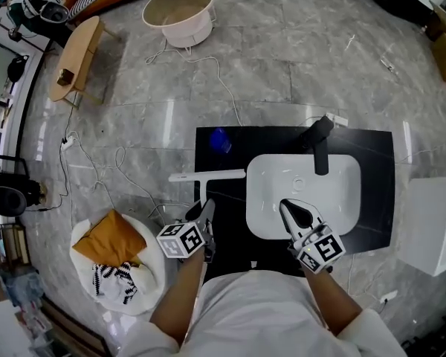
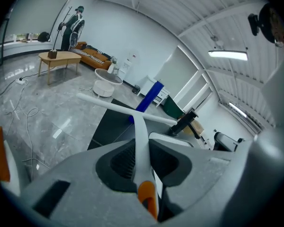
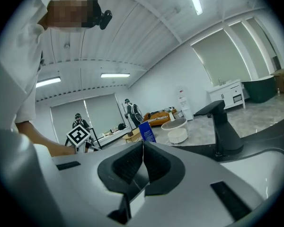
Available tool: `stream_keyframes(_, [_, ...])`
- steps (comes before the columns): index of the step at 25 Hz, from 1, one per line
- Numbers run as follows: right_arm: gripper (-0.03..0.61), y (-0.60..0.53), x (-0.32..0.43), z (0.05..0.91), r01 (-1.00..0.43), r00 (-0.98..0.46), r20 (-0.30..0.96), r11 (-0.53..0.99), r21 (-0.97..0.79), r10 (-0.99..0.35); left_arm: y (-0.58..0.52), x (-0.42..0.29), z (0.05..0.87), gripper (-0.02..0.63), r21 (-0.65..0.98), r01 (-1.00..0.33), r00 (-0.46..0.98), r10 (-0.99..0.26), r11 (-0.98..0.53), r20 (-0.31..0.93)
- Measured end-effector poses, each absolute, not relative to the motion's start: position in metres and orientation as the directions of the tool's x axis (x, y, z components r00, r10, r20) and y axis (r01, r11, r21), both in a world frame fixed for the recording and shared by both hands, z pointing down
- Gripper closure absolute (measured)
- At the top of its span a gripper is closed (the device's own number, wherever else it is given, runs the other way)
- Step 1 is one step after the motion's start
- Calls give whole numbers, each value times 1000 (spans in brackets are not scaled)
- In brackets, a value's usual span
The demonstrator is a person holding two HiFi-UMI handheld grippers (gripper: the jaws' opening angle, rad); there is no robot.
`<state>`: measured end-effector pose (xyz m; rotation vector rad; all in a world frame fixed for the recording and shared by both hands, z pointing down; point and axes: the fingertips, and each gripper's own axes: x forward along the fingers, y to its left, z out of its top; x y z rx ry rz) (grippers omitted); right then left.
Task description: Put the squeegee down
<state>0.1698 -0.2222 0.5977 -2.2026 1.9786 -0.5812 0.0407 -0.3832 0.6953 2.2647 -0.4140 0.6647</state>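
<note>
Left gripper point(image 2: 141, 146) has its jaws pinching the slim white plastic handle of the T-shaped squeegee point(image 2: 138, 119), just above the orange tip at the handle's end. The ribbed dark pads sit on both sides of it. The long white blade bar sticks out ahead of the jaws, crosswise.

From the head view, the squeegee is over the left part of the black countertop point(image 1: 372, 147), just beside the white rectangular sink basin point(image 1: 342, 177). One end of the bar reaches out past the counter's left edge. Can't really tell whether it's touching the counter yet or hanging above it.

Right gripper point(image 3: 143, 148) has its jaws pressed together with nothing in them, over the basin near the black faucet point(image 1: 320, 143).

Handling-wise, I'd guess it's light and stiff, with smooth plastic that's a bit slippery. The bar out front makes it want to swivel in a narrow pinch. The current hold low on the handle looks fine for setting it down. Gripping closer to the bar would fight the twist better.
</note>
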Motion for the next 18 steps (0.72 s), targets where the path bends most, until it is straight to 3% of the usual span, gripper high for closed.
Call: stream_keyframes(18, [563,-196,184,616,-888,191,237,-270,-371,-953,-368,57,777,532,545,-491,719,38,-680,694])
